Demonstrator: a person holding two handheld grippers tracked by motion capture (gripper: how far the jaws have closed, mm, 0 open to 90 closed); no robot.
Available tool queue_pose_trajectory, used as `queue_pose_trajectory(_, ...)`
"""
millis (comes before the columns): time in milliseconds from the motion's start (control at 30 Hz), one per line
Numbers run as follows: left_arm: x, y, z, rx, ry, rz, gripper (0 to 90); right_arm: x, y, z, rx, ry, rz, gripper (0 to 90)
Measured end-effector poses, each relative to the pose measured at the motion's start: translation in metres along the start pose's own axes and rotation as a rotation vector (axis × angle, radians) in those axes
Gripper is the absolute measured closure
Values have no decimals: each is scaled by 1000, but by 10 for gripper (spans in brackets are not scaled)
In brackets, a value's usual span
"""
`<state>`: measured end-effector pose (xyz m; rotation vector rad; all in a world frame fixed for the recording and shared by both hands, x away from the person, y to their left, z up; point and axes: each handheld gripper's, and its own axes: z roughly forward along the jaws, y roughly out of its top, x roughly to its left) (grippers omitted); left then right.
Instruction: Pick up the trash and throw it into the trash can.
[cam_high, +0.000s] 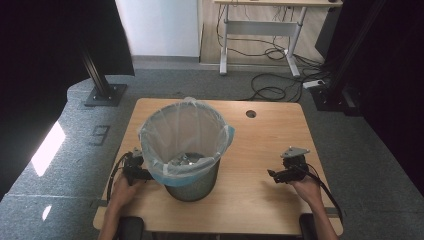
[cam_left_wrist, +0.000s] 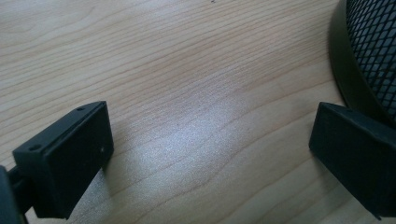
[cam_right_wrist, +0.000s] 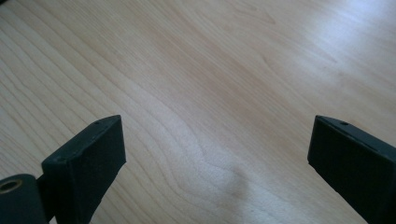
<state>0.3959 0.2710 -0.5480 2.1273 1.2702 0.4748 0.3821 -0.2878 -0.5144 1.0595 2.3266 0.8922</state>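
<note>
A black mesh waste bin (cam_high: 192, 187) lined with a clear plastic bag (cam_high: 182, 135) stands on the wooden table (cam_high: 270, 135), left of centre near the front. Some crumpled waste (cam_high: 186, 160) lies at the bottom of the bag. My left gripper (cam_high: 134, 167) rests low on the table just left of the bin, open with nothing between its jaws; the bin's mesh wall (cam_left_wrist: 373, 46) is at the right of the left gripper view. My right gripper (cam_high: 280, 175) sits open at the table's right front, over bare wood (cam_right_wrist: 210, 93).
A round cable hole (cam_high: 251, 113) is at the table's back right. Beyond the table are grey carpet, a black stand foot (cam_high: 105, 95) at back left, cables (cam_high: 270, 90) on the floor and a desk frame (cam_high: 260, 30).
</note>
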Motion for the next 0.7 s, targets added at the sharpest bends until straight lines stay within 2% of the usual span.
queue_pose_trajectory(500,0,0,0,1,0,0,0,6,-37,15,-13,34,49,35)
queue_pose_trajectory(700,0,0,0,1,-1,0,0,5,-42,18,-37,46,65,24)
